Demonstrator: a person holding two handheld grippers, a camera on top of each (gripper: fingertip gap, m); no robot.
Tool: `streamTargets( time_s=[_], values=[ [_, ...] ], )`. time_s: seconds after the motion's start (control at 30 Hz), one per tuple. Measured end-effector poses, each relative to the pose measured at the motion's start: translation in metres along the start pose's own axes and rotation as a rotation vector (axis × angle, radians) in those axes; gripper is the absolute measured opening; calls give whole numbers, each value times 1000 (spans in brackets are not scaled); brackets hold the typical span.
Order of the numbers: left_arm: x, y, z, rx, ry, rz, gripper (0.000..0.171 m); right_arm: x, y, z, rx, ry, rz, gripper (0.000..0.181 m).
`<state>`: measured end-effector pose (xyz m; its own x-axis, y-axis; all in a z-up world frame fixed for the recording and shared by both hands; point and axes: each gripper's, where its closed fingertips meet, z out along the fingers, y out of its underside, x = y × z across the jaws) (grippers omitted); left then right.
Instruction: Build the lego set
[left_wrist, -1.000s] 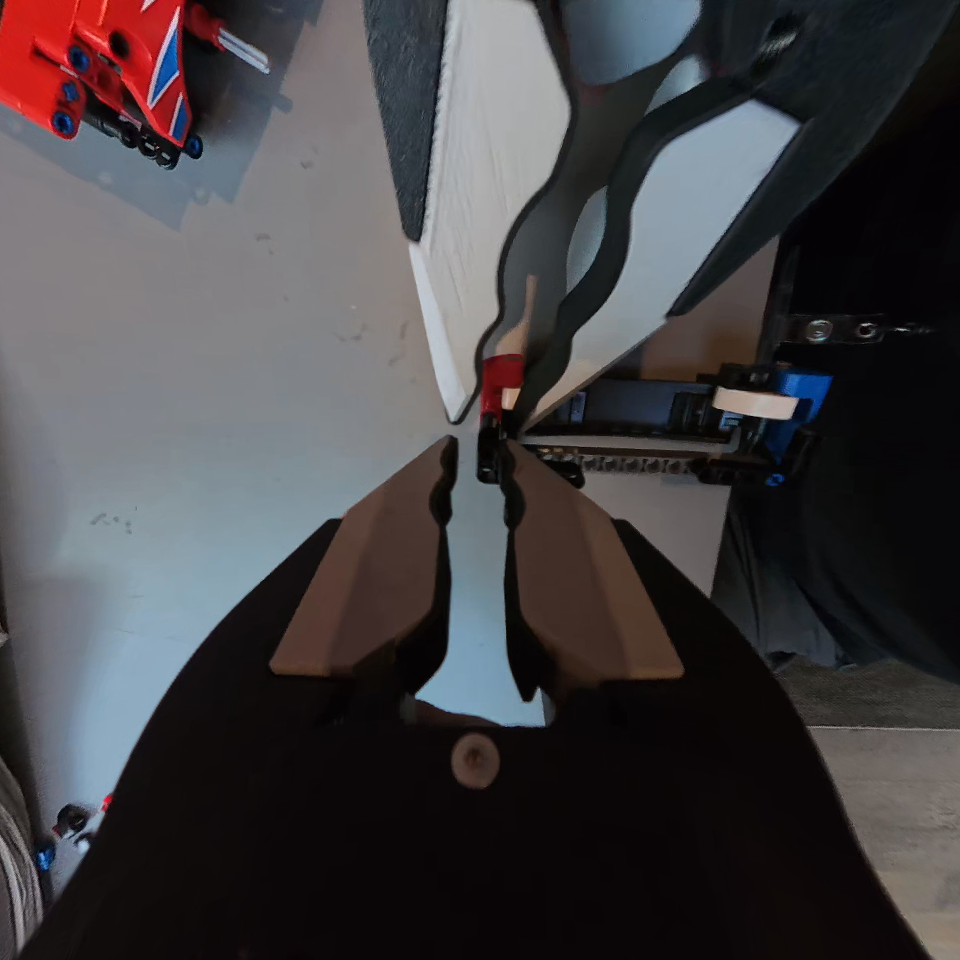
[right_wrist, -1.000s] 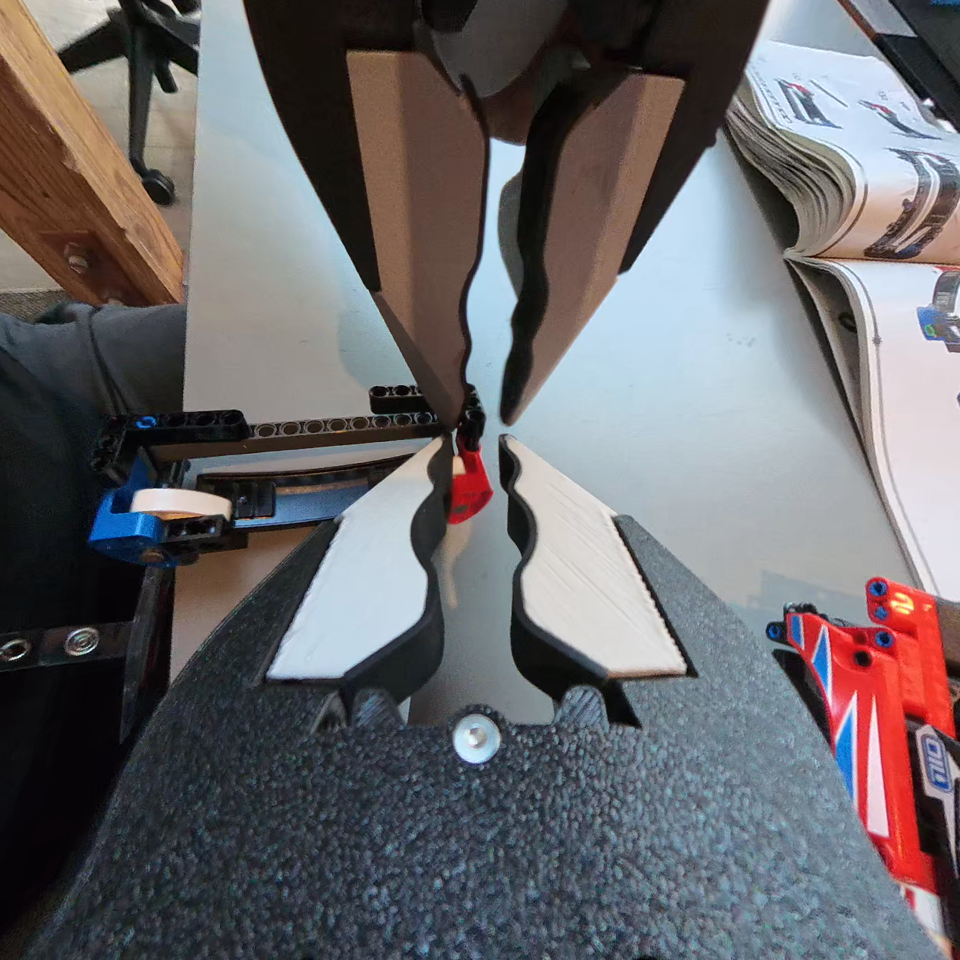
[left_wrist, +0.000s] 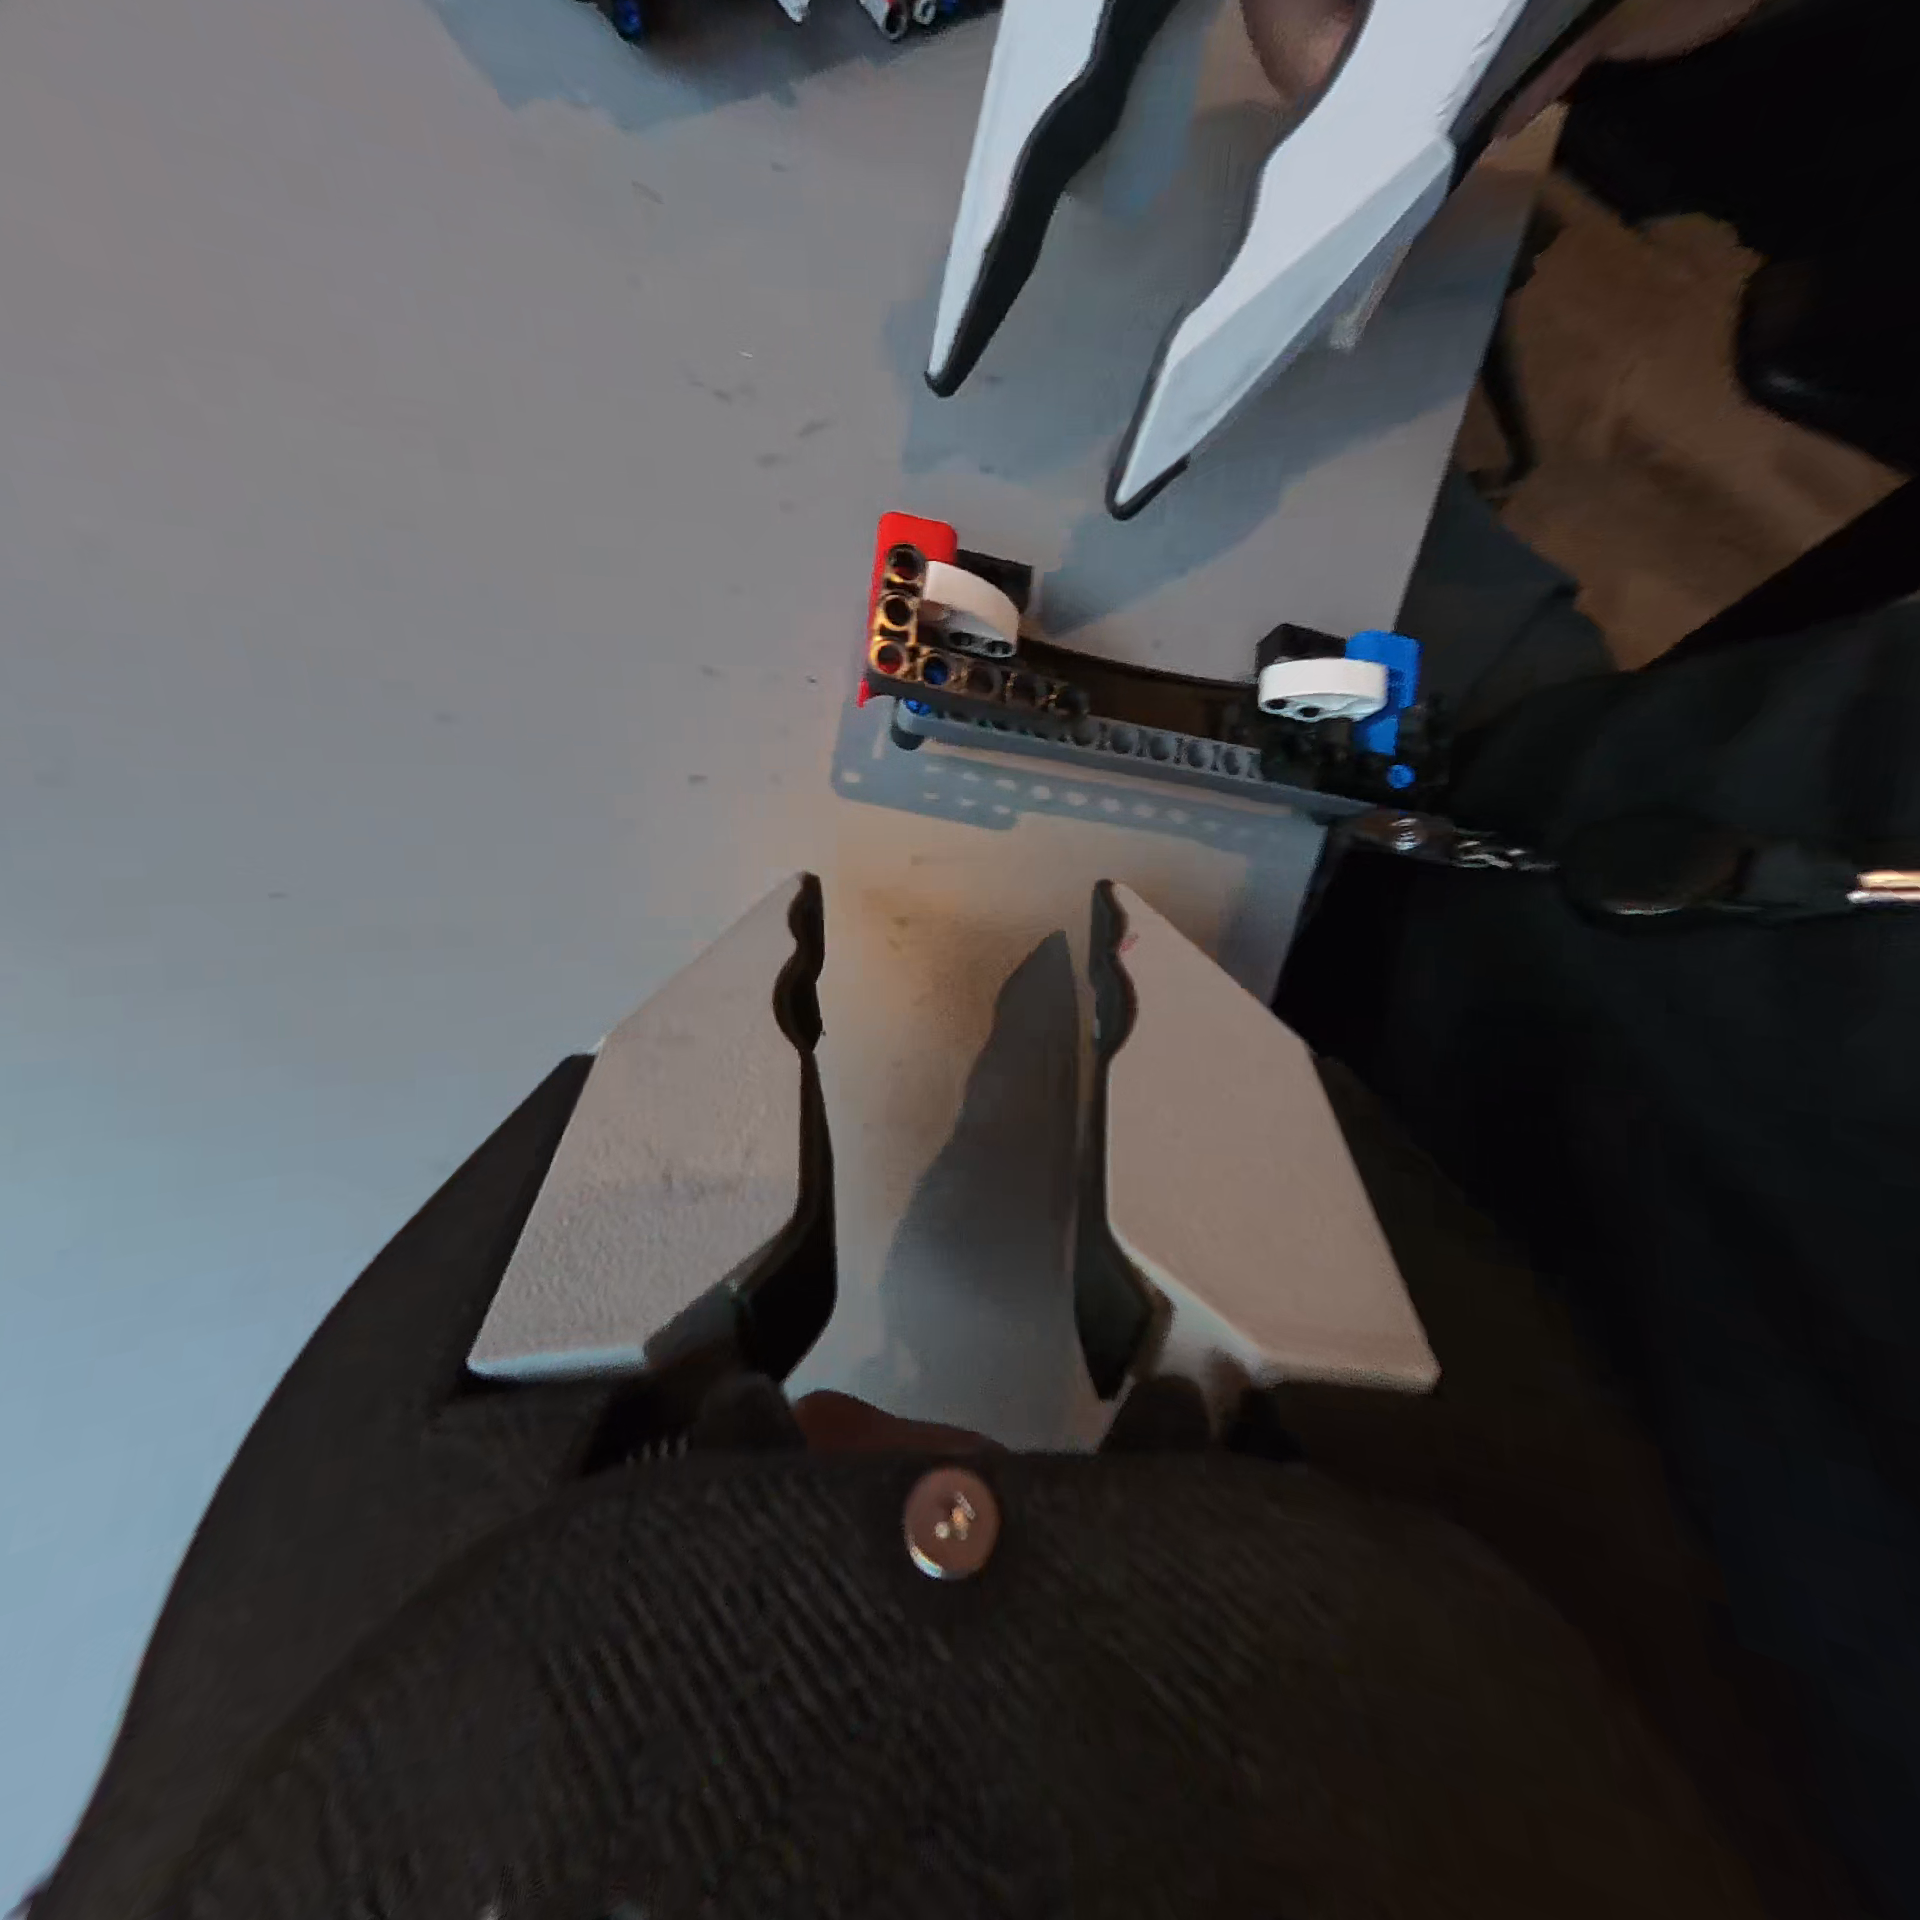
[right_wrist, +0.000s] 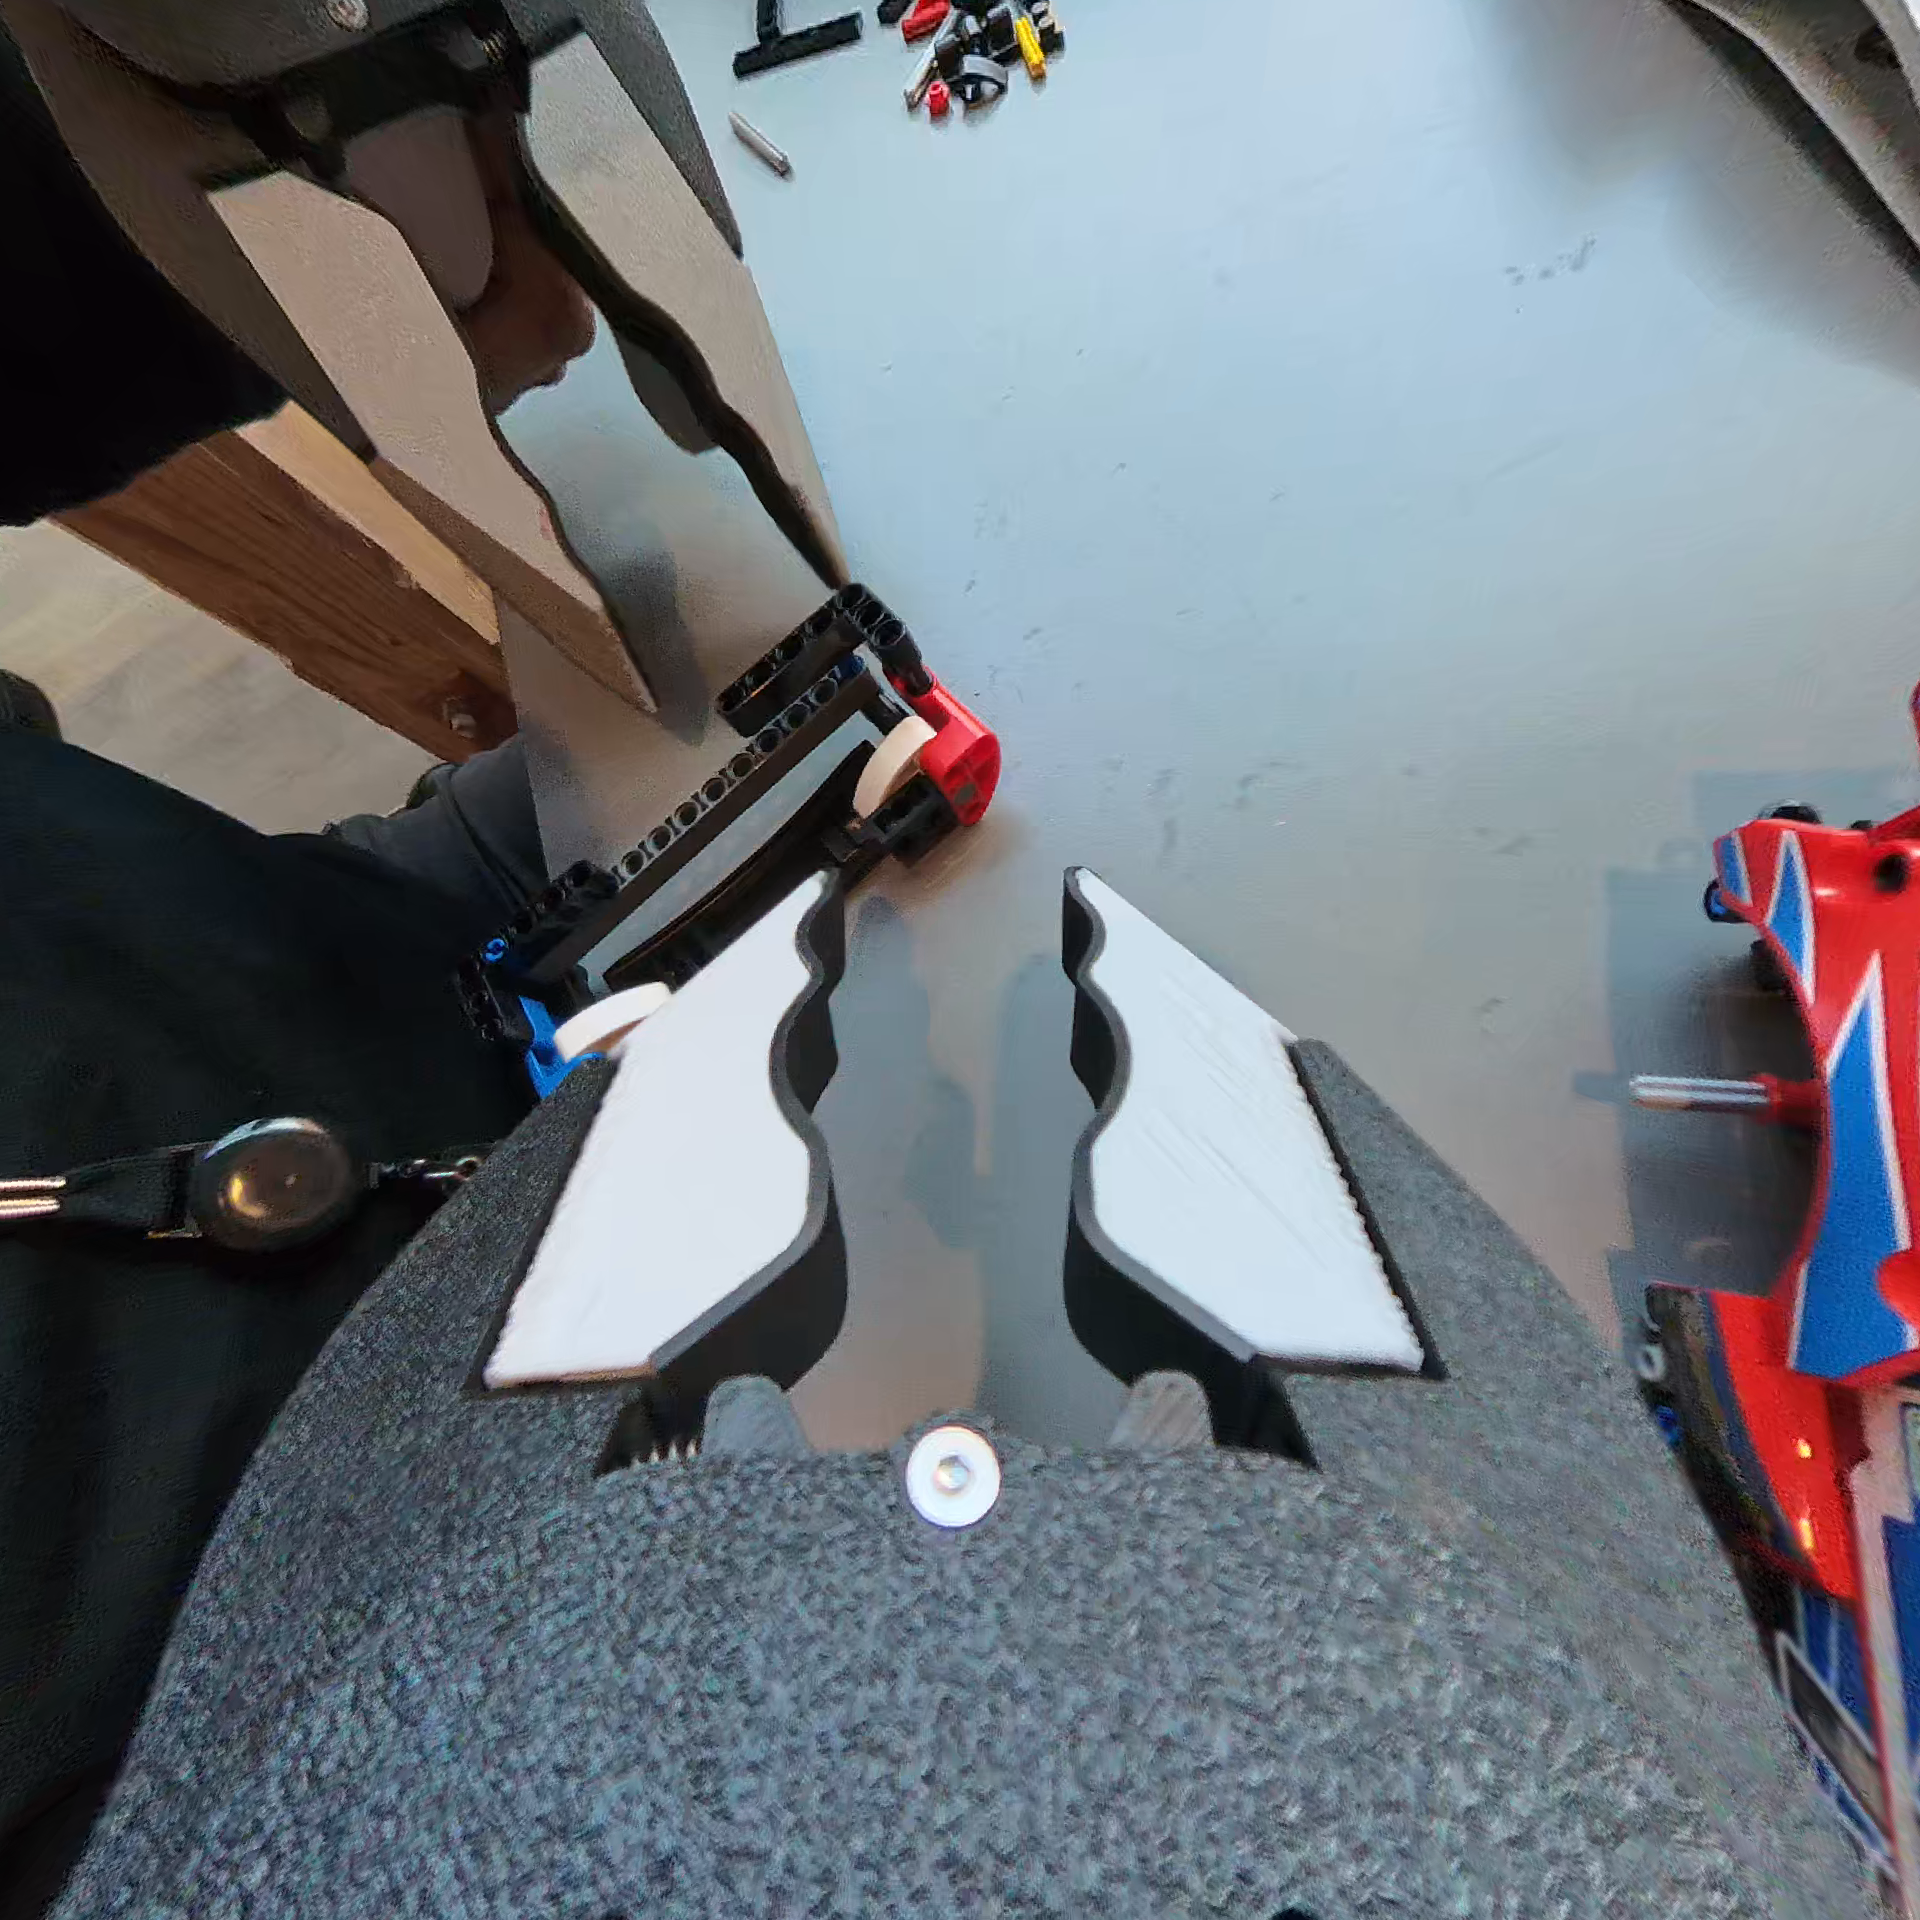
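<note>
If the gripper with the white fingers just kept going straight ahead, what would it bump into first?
Probably bare grey table. The right gripper is open and its line passes just right of the red piece on the black frame, though depth is unclear.

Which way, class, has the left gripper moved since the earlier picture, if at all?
Yes. The left gripper has backed away from the black frame; bare table now separates them, and its jaws have opened.

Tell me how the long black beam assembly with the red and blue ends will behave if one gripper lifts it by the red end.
The beam assembly looks stiff: its long holed beams lie straight on the table. Lifted by the red end, it would probably sag or swing toward the blue end, being long and narrow. It is likely light, and the pinned white pieces might pop loose.
</note>
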<state>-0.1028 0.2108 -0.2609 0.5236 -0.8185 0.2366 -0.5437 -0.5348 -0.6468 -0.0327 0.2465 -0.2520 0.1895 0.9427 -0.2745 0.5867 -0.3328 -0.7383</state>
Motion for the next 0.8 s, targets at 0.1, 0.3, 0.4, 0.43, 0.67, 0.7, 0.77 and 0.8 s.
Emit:
streamTargets(
  time_s=[0.1, 0.3, 0.4, 0.43, 0.67, 0.7, 0.77, 0.8],
  values=[
    [5, 2, 5, 13, 47, -92, 49, -3, 0, 5, -8, -17, 7, 46],
    [15, -9, 5, 74, 223, -331, 55, 3, -22, 19, 53, -59, -133, 56],
    [3, -9, 5, 80, 90, -230, 55, 2, -24, 21, 25, -115, -205, 51],
    [-1, -8, 5, 77, 56, -197, 55, 4, -25, 21, 10, -130, -199, 51],
    [-7, -11, 5, 118, 112, -177, 60, 2, -34, 23, 11, -273, -197, 56],
    [-9, -11, 4, 117, 104, -176, 61, 4, -33, 24, 13, -269, -227, 56],
    [-13, -9, 3, 112, 80, -156, 59, 7, -31, 26, 8, -263, -265, 55],
    [-14, -8, 3, 112, 79, -151, 57, 7, -31, 25, 12, -267, -270, 55]
  ],
)
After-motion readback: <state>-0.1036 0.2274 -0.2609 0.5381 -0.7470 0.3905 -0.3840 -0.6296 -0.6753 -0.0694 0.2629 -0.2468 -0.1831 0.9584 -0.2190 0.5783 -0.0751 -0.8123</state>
